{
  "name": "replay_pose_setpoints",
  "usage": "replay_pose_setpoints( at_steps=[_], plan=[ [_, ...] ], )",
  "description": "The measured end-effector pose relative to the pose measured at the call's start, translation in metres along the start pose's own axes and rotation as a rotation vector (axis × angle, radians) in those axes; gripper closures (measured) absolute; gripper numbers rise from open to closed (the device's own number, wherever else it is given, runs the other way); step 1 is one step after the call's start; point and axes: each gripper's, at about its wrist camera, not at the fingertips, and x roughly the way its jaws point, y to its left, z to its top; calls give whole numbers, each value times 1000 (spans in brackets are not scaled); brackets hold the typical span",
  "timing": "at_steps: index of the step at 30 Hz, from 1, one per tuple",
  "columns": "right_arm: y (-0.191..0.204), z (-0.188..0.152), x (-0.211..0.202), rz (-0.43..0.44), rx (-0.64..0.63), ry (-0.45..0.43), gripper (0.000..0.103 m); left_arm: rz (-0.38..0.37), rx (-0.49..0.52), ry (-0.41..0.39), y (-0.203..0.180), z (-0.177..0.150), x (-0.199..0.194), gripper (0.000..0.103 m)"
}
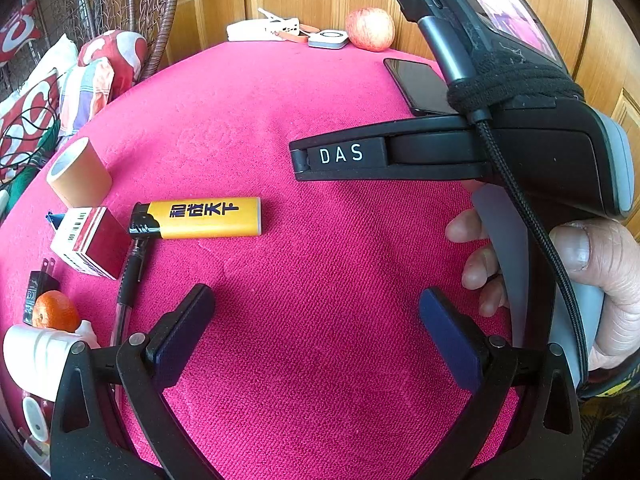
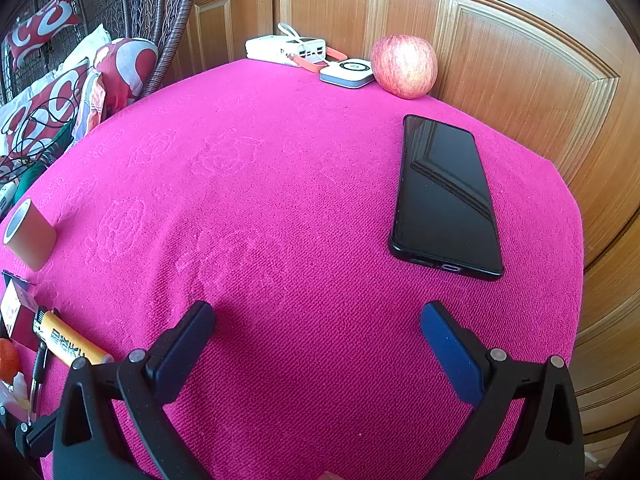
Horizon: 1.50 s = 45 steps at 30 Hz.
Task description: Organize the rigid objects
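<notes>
A yellow lighter (image 1: 204,218) lies on the pink cloth (image 1: 320,280) at the left, beside a red and white box (image 1: 90,242), a tan tape roll (image 1: 78,174) and a pen (image 1: 130,280). My left gripper (image 1: 316,320) is open and empty, right of the lighter. My right gripper (image 2: 316,332) is open and empty above the cloth (image 2: 280,200); its body (image 1: 520,140) shows in the left wrist view. A black phone (image 2: 446,196) lies ahead and to the right of it. The lighter (image 2: 72,344) and tape roll (image 2: 30,234) show at its left.
A red apple (image 2: 404,66), a white round-faced device (image 2: 348,74) and a white charger hub (image 2: 286,50) sit at the far edge against wooden doors (image 2: 520,80). An orange (image 1: 54,312), a plug (image 1: 38,284) and white items (image 1: 36,356) lie at the near left. Cushions (image 2: 60,96) are beyond the left edge.
</notes>
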Motion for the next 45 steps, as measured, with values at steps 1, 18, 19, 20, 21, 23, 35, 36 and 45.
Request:
replay_pose_setpoints(
  at_steps=[1,18,19,20,21,23,35,36,45],
  plan=[
    [0,0,0,0,0,0,0,0,0,0,0,0,0,0],
    [0,0,0,0,0,0,0,0,0,0,0,0,0,0],
    [0,0,0,0,0,0,0,0,0,0,0,0,0,0],
    [0,0,0,0,0,0,0,0,0,0,0,0,0,0],
    [0,0,0,0,0,0,0,0,0,0,0,0,0,0],
    [0,0,0,0,0,0,0,0,0,0,0,0,0,0],
    [-9,-2,-6,74,40,-26,0,9,-94,-81,6,-13,-49,0],
    [-13,-3,-9,115,57,-40,0,25,-104,-116,10,-15,-65,0],
    [-34,7,-75,475,131,-317,0,257,-267,-340,74,-65,-182,0]
  ],
)
